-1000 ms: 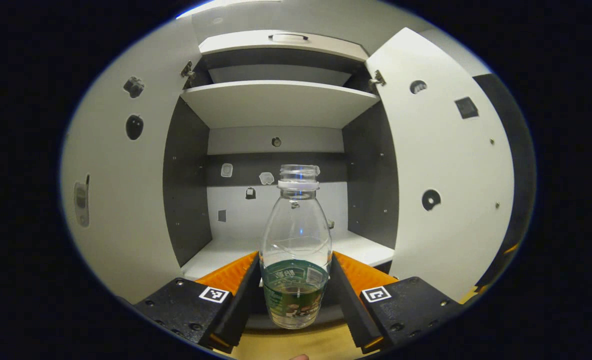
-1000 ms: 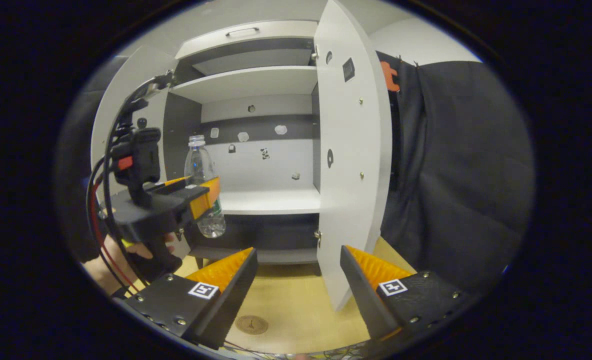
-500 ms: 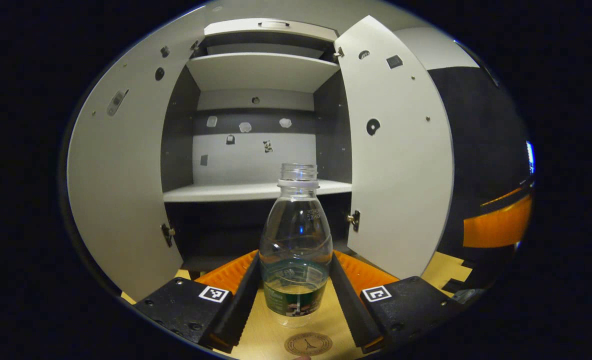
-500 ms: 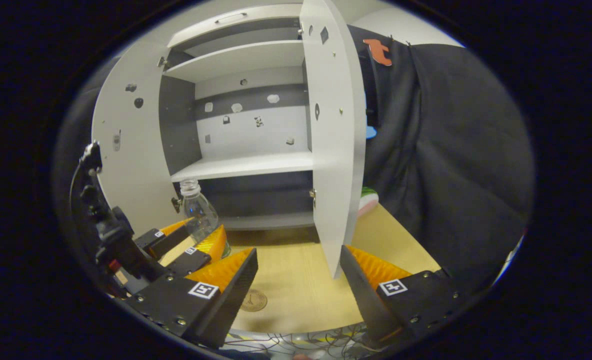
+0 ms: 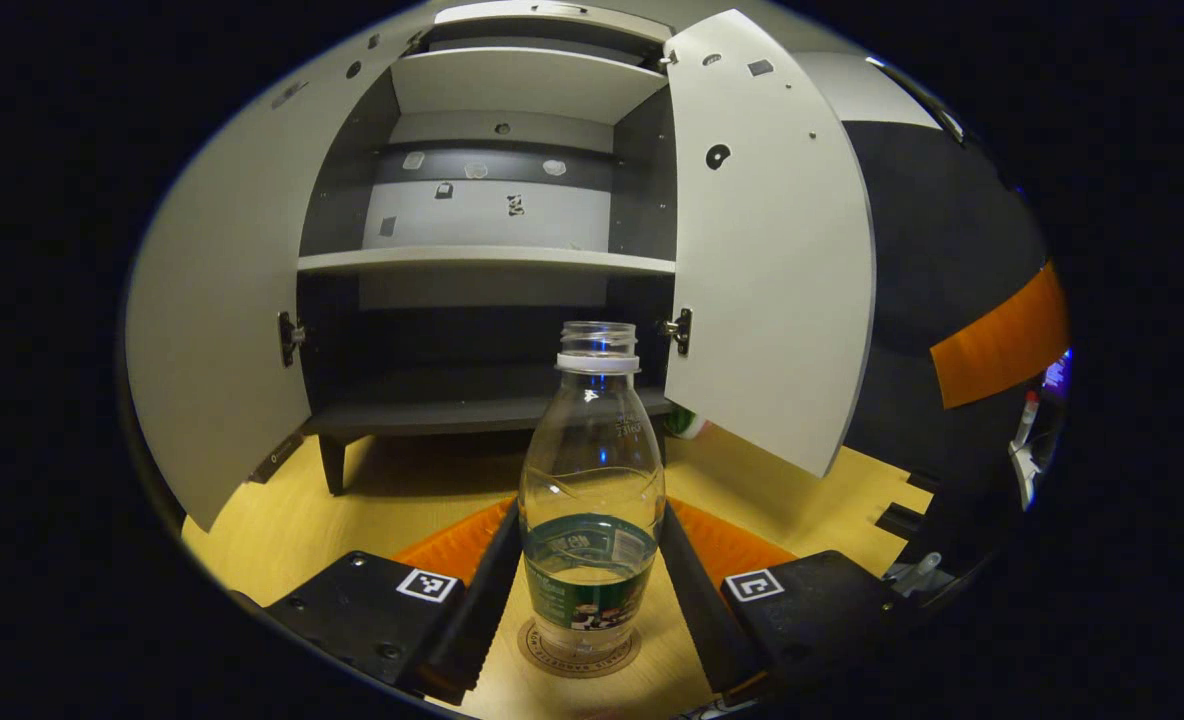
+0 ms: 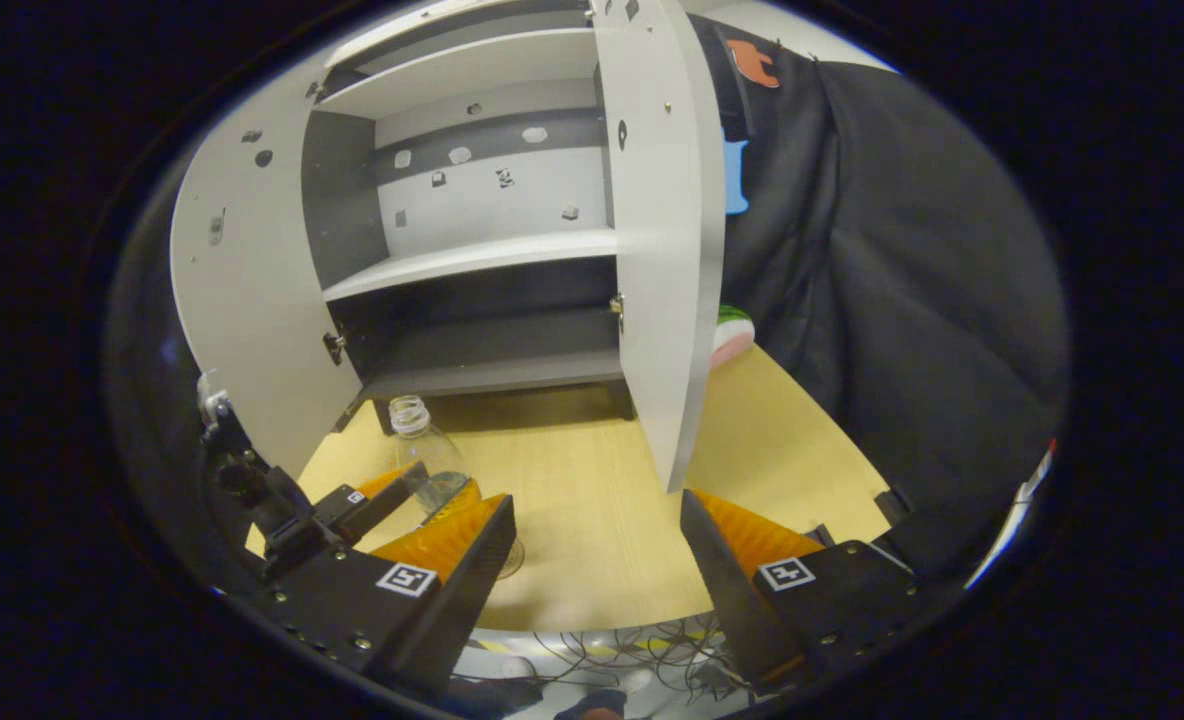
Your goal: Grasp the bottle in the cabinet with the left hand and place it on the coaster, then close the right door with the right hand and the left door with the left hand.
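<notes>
in the left gripper view the left gripper is clenched on the bottle, one of its fingers pressed to each side of the labelled lower body. the bottle stands upright, capless, a little liquid in the bottom, its base over the round coaster on the tabletop; whether the base is touching the coaster or just above it cannot be told. beyond it the cabinet stands open: the left door is swung wide on one side, the right door wide on the other, its lower edge hanging above the tabletop. bare tabletop lies between the bottle and the cabinet's foot.

in the right gripper view the right gripper hangs above the tabletop's near edge with its fingers spread wide and nothing between them. the right door's free edge stands just beyond and above the gap, apart from both fingers. to the side the left gripper is seen low on the tabletop with the bottle in it, near the left door's lower corner. cables lie at the tabletop's near edge.
</notes>
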`<move>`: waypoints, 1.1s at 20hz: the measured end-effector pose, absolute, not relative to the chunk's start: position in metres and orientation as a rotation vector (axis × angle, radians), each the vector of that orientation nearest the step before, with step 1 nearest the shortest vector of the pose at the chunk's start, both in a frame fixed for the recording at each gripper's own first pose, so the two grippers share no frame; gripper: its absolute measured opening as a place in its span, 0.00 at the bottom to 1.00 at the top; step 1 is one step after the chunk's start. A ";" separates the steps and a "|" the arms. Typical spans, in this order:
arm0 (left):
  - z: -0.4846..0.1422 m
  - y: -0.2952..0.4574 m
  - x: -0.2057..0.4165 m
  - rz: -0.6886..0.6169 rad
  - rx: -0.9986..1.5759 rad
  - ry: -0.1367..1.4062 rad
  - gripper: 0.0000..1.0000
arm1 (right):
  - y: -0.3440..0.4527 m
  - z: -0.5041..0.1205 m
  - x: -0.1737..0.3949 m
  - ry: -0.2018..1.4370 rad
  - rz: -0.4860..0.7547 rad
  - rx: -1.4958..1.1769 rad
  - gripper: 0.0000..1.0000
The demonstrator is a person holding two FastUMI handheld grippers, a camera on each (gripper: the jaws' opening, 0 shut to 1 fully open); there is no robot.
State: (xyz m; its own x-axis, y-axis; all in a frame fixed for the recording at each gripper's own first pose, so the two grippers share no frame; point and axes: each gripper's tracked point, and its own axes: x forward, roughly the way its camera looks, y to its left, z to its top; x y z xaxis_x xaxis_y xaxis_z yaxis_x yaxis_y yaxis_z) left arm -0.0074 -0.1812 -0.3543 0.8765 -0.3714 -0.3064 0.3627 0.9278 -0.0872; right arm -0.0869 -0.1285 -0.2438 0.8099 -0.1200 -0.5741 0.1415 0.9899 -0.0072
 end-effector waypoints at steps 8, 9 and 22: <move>-0.376 -0.180 -0.006 -0.380 0.000 0.332 0.82 | -0.129 -0.259 -0.092 0.660 -0.140 0.036 1.00; -0.374 -0.180 -0.006 -0.372 -0.005 0.325 0.83 | -0.130 -0.258 -0.094 0.661 -0.140 0.037 1.00; -0.339 -0.179 -0.013 -0.336 0.023 0.279 0.85 | -0.137 -0.247 -0.093 0.640 -0.131 0.056 0.98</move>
